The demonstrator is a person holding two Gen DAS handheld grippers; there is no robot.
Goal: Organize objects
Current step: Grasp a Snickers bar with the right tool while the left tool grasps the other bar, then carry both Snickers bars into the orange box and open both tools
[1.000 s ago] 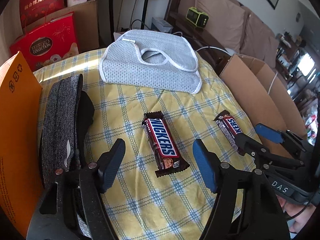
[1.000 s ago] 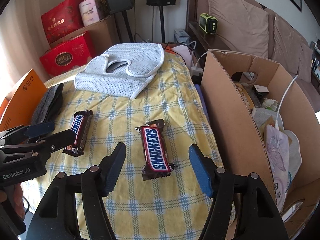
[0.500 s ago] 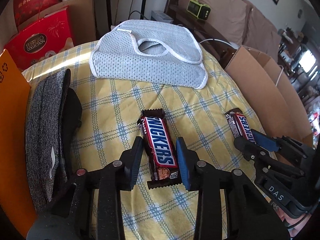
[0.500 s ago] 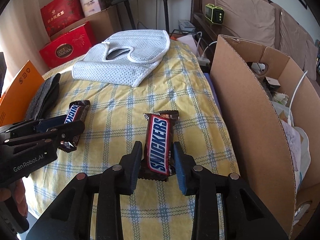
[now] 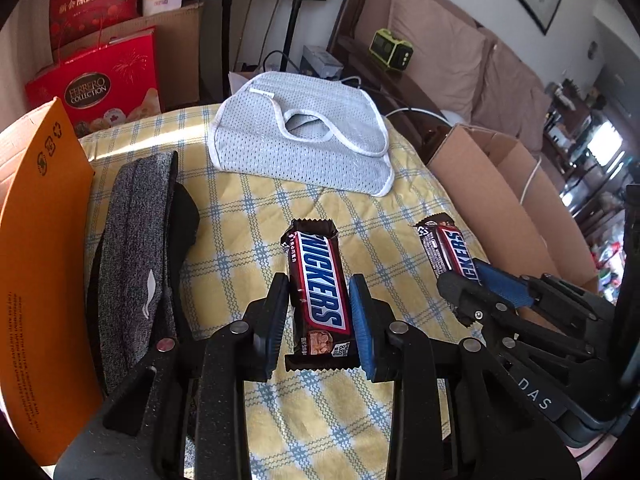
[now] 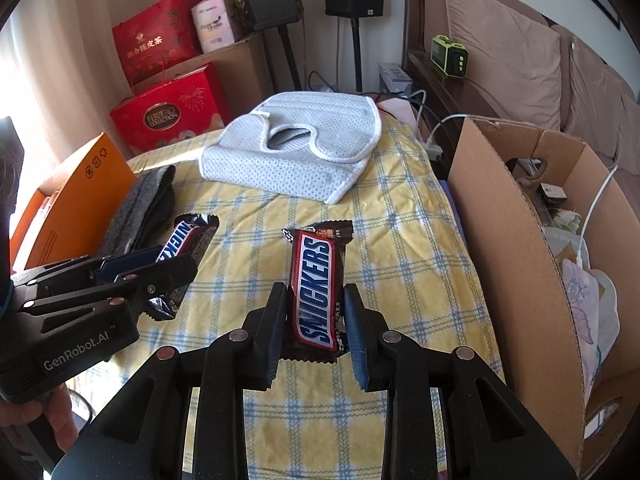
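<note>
My left gripper is shut on a Snickers bar and holds it lifted above the yellow checked cloth. My right gripper is shut on a second Snickers bar, also raised off the cloth. In the left wrist view the right gripper shows at the right with its bar. In the right wrist view the left gripper shows at the left with its bar.
A grey mesh bib lies at the far end of the cloth. A grey and black pouch lies at the left beside an orange box. A brown cardboard box with items stands at the right. Red gift boxes stand behind.
Both grippers went from open around their bars to shut on them. Both bars have since risen off the cloth, front ends tilted upward.
</note>
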